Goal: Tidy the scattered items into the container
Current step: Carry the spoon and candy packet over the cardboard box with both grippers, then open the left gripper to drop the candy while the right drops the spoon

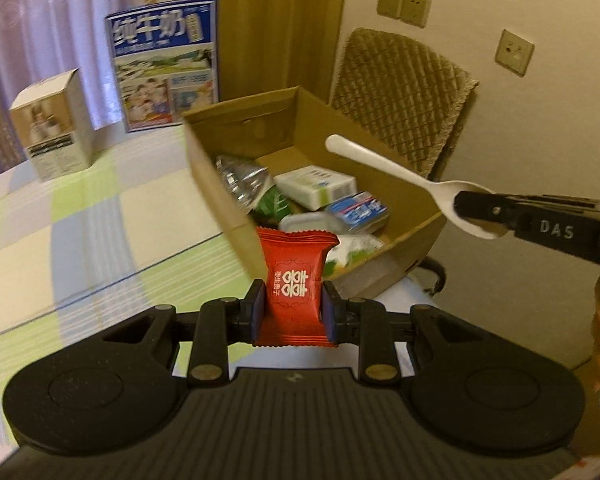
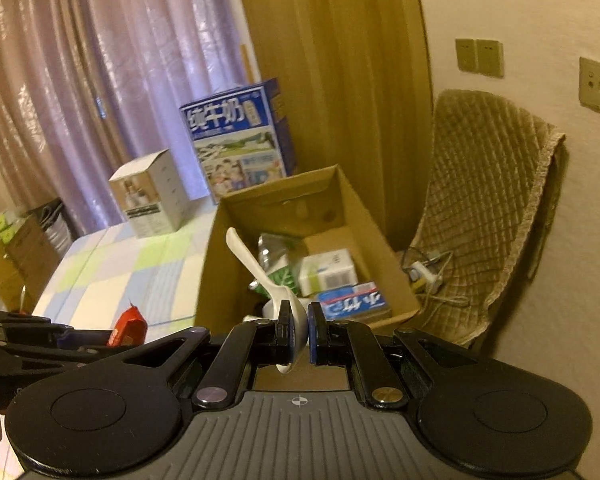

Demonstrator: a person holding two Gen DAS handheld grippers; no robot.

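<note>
My left gripper (image 1: 294,304) is shut on a red candy packet (image 1: 296,276), held upright in front of the open cardboard box (image 1: 208,168). My right gripper (image 2: 299,322) is shut on the bowl of a white plastic spoon (image 2: 246,258), whose handle points up over the box (image 2: 216,264). In the left wrist view the right gripper (image 1: 466,210) comes in from the right with the spoon (image 1: 380,164) above the box's right wall. The right wrist view shows the left gripper (image 2: 112,334) with the red packet (image 2: 130,326) at the lower left. Inside the box lie a foil bag (image 1: 244,178), a white pack (image 1: 316,186) and a blue pack (image 1: 358,212).
The box sits at the right end of a table with a checked cloth (image 1: 100,208). A blue milk carton (image 1: 164,64) and a small white box (image 1: 52,128) stand at the back. A chair with a quilted cover (image 1: 400,92) is behind the box, by the wall.
</note>
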